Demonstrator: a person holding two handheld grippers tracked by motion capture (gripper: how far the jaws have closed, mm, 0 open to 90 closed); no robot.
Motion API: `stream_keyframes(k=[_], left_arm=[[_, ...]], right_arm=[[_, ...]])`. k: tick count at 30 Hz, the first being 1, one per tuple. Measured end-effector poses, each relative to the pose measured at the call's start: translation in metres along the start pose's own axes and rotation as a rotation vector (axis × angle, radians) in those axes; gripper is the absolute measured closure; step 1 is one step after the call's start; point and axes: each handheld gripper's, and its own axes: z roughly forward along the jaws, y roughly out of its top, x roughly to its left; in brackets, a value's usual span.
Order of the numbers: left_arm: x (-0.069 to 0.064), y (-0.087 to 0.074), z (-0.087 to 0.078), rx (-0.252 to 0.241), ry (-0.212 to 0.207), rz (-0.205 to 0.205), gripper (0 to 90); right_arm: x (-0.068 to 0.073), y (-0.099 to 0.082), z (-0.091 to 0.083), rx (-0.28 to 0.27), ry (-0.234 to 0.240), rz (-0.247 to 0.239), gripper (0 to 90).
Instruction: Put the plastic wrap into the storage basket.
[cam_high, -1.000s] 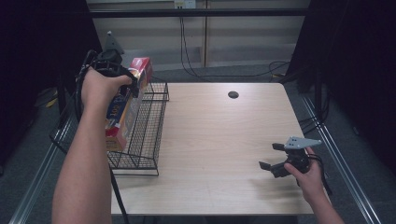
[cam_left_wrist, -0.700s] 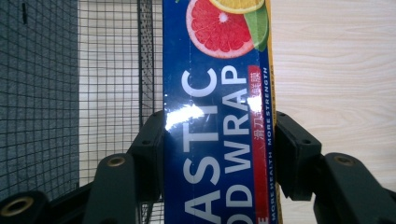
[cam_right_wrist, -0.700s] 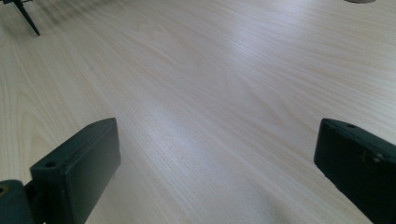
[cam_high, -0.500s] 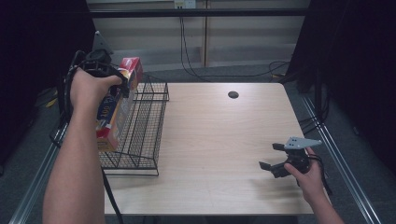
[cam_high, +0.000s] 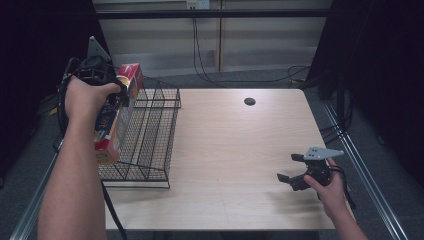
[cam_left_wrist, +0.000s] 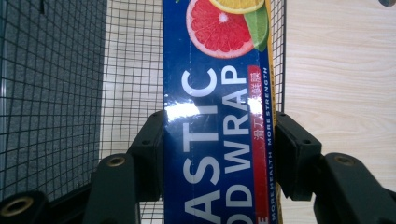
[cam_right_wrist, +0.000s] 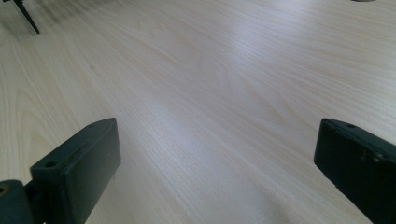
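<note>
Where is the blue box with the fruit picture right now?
The plastic wrap box is at the high view's left, clamped in the left gripper and held above the wire basket.

Bare wooden table (cam_high: 235, 150), dark round hole (cam_high: 249, 101) near its far edge

Even overhead light, dark surrounds, glare on the plastic wrap box (cam_left_wrist: 219, 116), soft focus.

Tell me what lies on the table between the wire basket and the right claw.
Nothing: in the high view, bare wooden tabletop stretches from the wire basket to the right claw, which rests open.
</note>
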Motion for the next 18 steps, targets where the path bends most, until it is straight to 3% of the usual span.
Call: stream_keyframes(k=[11, 18], left_arm=[[0.012, -0.004, 0.003, -0.007, 0.014, -0.038, 44.9], [0.015, -0.004, 0.005, -0.005, 0.014, -0.042, 44.9]], right_arm=[[0.001, 0.000, 0.001, 0.009, 0.005, 0.006, 0.3], [0.001, 0.000, 0.000, 0.008, 0.001, 0.000, 0.4]])
